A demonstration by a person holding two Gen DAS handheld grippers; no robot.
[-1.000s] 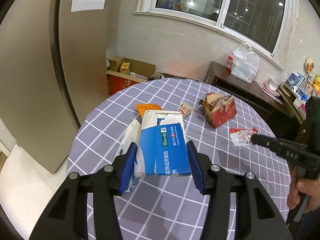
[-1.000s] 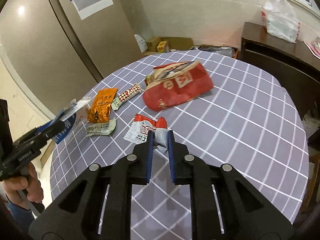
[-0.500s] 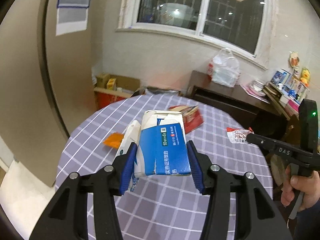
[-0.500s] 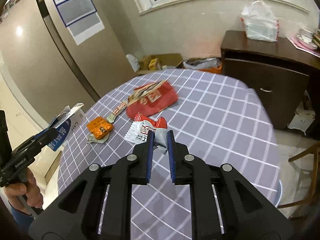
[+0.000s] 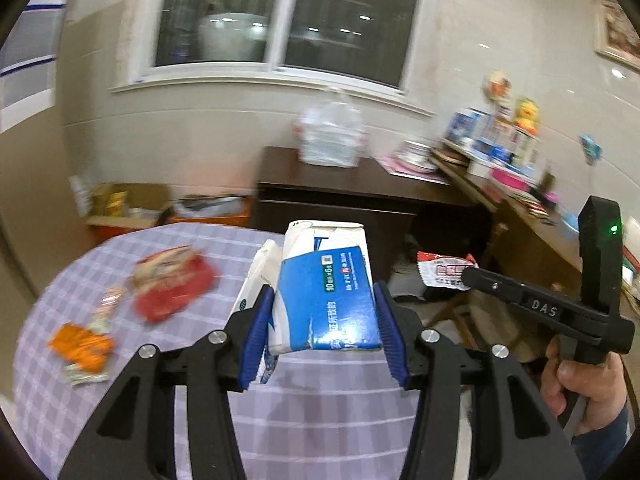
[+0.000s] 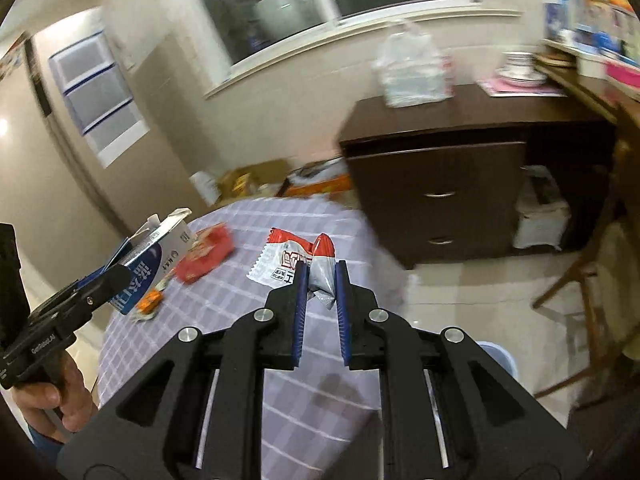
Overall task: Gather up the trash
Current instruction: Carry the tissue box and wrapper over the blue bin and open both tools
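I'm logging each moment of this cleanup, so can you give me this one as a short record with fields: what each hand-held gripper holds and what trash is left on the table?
left hand-held gripper: shut on a blue and white carton, lifted off the table
right hand-held gripper: shut on a red and white wrapper, also lifted
table: round, purple checked cloth
trash left on table: red bag, orange packet, a small wrapper between them, blurred
bin: partly hidden blue rim on the floor, maybe a bin

On the round checked-cloth table (image 5: 192, 432): one crumpled red packet (image 5: 170, 284), one orange sachet (image 5: 80, 346). Above it: one blue-and-white carton (image 5: 328, 296), one red-and-silver wrapper (image 6: 296, 266).
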